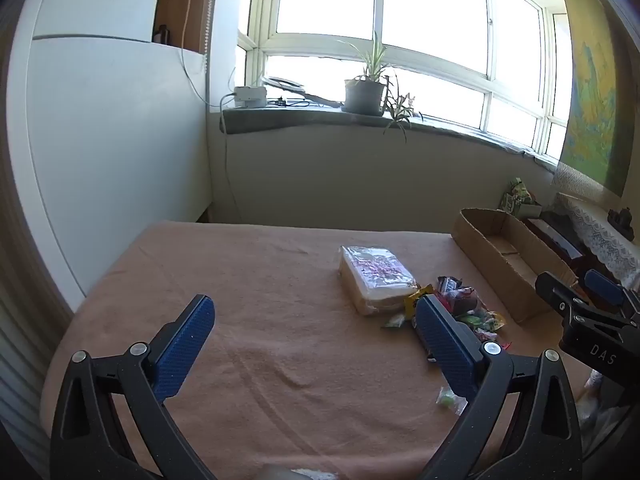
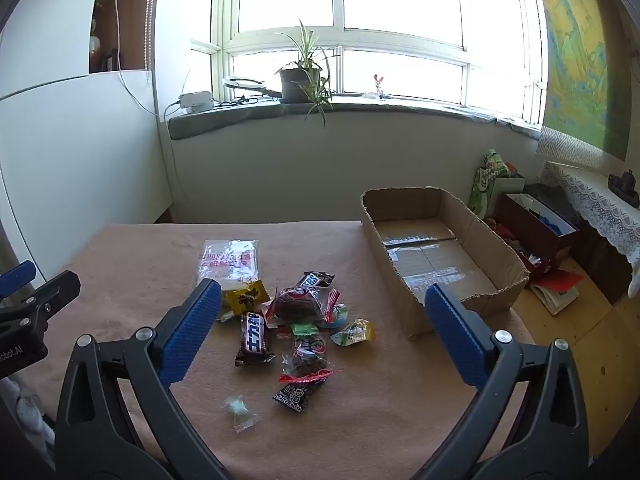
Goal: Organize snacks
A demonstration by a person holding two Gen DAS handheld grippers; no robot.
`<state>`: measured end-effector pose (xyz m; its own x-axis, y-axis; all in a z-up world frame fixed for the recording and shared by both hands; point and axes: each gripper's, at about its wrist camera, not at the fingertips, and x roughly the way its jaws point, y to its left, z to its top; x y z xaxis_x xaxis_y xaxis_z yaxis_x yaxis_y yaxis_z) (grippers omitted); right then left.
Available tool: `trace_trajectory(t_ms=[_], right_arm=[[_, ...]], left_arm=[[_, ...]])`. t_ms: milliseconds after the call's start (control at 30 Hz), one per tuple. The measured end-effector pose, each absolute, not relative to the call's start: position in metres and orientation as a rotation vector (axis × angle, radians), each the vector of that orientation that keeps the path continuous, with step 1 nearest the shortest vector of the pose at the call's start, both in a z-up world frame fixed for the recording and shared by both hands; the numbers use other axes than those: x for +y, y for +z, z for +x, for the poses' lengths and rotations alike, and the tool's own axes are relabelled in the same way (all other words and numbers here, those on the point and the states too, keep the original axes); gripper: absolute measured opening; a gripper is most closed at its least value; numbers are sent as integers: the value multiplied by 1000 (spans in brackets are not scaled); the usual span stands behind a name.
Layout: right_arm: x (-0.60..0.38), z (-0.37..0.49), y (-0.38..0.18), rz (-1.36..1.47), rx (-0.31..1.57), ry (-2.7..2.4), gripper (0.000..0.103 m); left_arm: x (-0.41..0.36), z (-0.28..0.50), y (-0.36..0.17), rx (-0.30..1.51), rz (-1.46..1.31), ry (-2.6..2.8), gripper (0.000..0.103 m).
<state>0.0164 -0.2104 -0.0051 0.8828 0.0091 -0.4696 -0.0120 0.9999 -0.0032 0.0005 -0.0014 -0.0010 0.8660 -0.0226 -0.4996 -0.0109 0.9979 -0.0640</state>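
Two black grippers with blue pads, the left gripper [image 1: 314, 354] and the right gripper [image 2: 324, 338], are held with jaws spread wide and empty above the pink-brown cloth-covered table [image 2: 152, 264]. A heap of small wrapped snacks [image 2: 298, 320] is seen beside the empty brown cardboard box [image 2: 486, 236]. Slippery wrappers could be dragged or dropped by a shallow pinch. Open cloth is left toward the left; the box sits near the table's right edge.

Surface [image 2: 120, 264]: lower centre of the frame.
Bread bag [image 2: 229, 263]: centre left, behind the candy pile [image 2: 300, 320].
Cardboard box [image 2: 496, 256]: right, on the surface's right edge.
Potted plant [image 2: 300, 80]: top centre, on the windowsill [image 2: 400, 106].
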Motion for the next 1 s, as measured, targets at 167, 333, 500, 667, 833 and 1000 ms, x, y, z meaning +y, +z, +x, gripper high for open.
trace_trajectory(t_ms=[167,333,500,667,833,1000], right_arm=[[-211,19,-5,21,481,8,103],[-209,19,-8,10,487,15,103],[-208,19,-8,2,484,8,103],[-209,19,-8,2,485,8,103],[-209,19,-7,-2,482,9,103],[-208,19,-6,-4,482,9,103]], left_arm=[[5,-3,2,520,-81,-11,100],[5,-1,0,530,-82,0,100],[4,0,-1,525,-80,-3,100],[3,1,-1,525,-77,-6,100],[2,1,-1,521,-74,-9,100],[3,1,0,518,-75,-10,100]])
